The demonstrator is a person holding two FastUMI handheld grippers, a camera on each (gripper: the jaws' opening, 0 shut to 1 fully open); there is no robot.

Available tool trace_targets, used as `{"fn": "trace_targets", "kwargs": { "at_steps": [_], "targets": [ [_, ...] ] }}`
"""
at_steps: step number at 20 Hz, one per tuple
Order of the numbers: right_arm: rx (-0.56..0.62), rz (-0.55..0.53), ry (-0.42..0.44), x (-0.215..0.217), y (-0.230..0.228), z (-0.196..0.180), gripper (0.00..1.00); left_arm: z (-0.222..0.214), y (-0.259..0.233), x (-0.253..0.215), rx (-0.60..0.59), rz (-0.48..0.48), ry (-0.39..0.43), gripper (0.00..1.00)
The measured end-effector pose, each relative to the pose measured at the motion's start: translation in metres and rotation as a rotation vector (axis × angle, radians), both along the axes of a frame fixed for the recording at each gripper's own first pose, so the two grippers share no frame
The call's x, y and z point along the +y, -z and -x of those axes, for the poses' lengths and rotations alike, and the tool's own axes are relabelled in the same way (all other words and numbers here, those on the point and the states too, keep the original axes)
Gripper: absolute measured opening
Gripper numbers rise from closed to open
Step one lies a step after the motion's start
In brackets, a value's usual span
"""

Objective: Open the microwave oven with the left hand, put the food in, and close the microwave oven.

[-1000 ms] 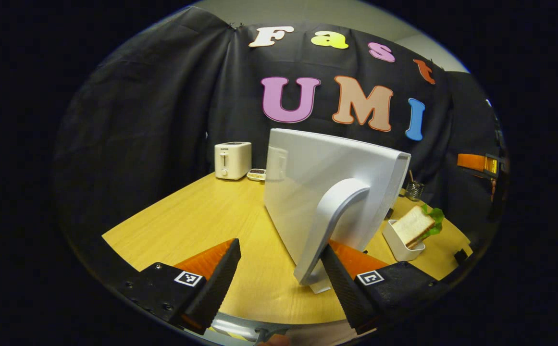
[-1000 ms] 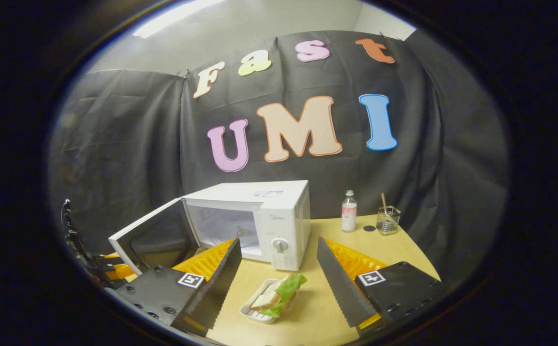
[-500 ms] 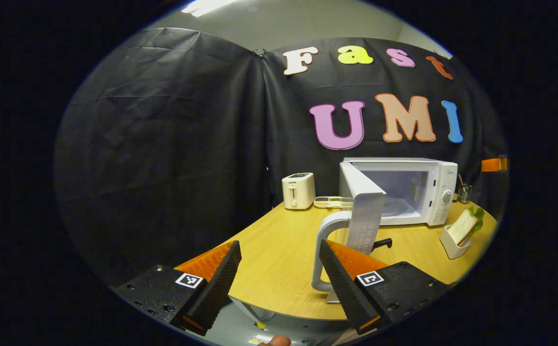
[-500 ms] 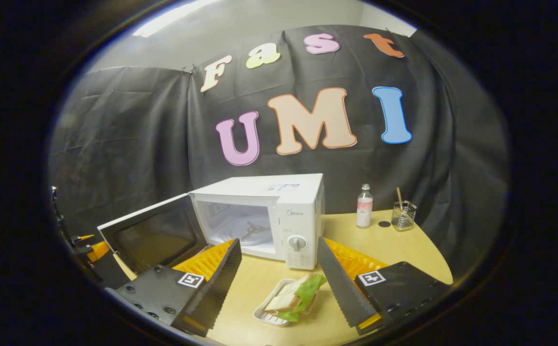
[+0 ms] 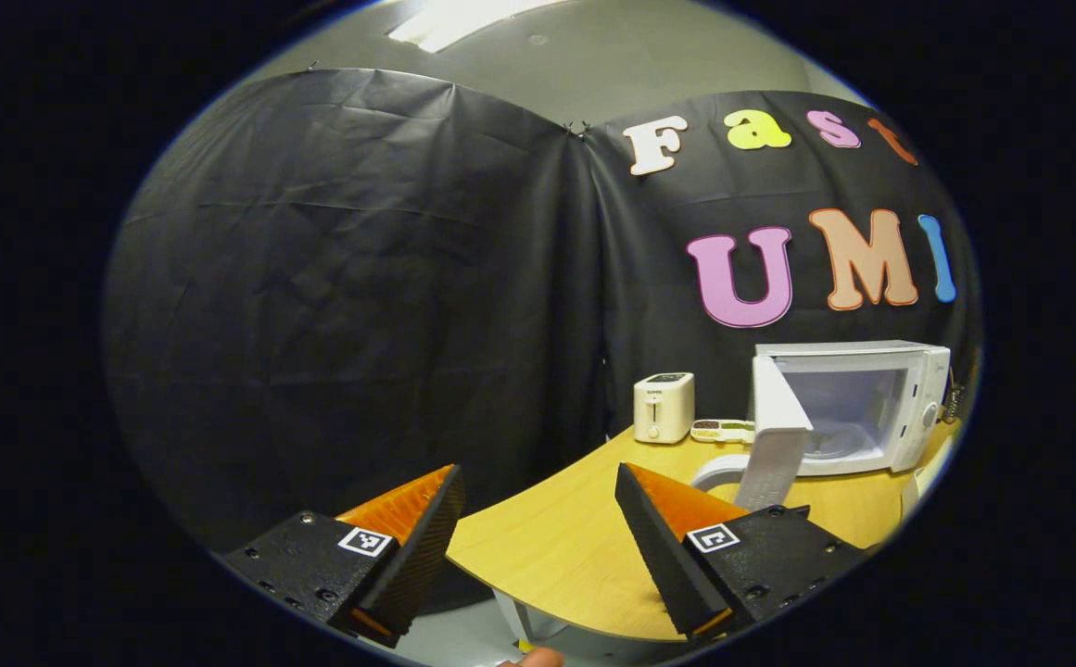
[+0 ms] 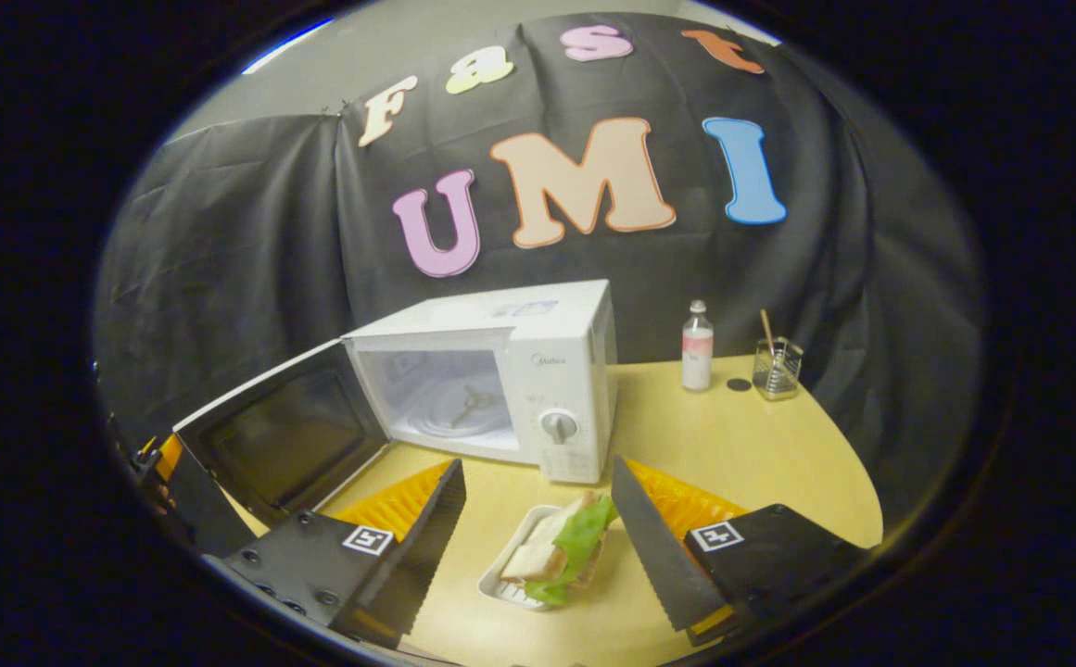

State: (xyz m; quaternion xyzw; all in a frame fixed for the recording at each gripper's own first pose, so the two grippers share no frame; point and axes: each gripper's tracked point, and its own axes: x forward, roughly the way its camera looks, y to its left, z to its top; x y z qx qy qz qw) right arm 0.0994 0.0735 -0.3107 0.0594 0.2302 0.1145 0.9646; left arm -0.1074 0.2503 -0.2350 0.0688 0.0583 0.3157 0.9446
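The left gripper (image 5: 538,547) has drawn back from the curved door handle it was beside a second ago — jaws spread, holding nothing. The right gripper (image 6: 538,542), also spread, hovers over the lettuce sandwich in its white tray (image 6: 551,556) on the wooden table (image 6: 741,454), just before the white microwave oven (image 6: 538,371) — door (image 6: 283,435) swung wide.

Ceiling light panel (image 5: 477,17) bright at top of left gripper view, slightly blown out. Booth dim overall; black cloth wall soaks up light, folds faintly visible. Counter (image 6: 741,445) evenly lit, soft sheen, weak shadows. Microwave (image 6: 538,371) interior bright, slightly washed. Strong fisheye bending toward edges; rims darken and soften. Centre reasonably sharp, no motion blur.
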Motion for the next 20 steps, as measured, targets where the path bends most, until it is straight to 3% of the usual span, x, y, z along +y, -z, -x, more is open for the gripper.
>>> {"fn": "trace_targets", "kwargs": {
  "at_steps": [4, 5, 6, 10, 11, 17, 19, 20],
  "targets": [
    [0.179, -0.044, -0.015, -0.007, 0.031, 0.002, 0.99, -0.018, -0.013, -0.002, -0.052, -0.022, 0.010, 0.99],
    [0.228, -0.054, -0.025, -0.008, 0.039, 0.003, 0.92, -0.023, -0.013, -0.005, -0.057, -0.018, 0.020, 1.00],
    [0.279, -0.064, -0.028, -0.010, 0.047, 0.004, 0.98, -0.028, -0.013, -0.008, -0.063, -0.015, 0.031, 0.99],
    [0.447, -0.105, -0.034, -0.011, 0.075, 0.013, 0.98, -0.045, -0.021, -0.019, -0.101, 0.000, 0.080, 0.99],
    [0.471, -0.104, -0.032, -0.012, 0.082, 0.013, 0.95, -0.048, -0.022, -0.022, -0.105, 0.000, 0.095, 0.98],
    [0.589, -0.135, -0.012, -0.009, 0.112, 0.015, 0.99, -0.052, -0.032, -0.026, -0.132, -0.021, 0.127, 0.98],
    [0.608, -0.145, -0.006, -0.008, 0.119, 0.013, 0.98, -0.048, -0.032, -0.016, -0.122, -0.039, 0.100, 0.98],
    [0.617, -0.156, -0.003, -0.006, 0.122, 0.013, 0.91, -0.047, -0.034, -0.013, -0.124, -0.046, 0.090, 0.98]
  ]
}}
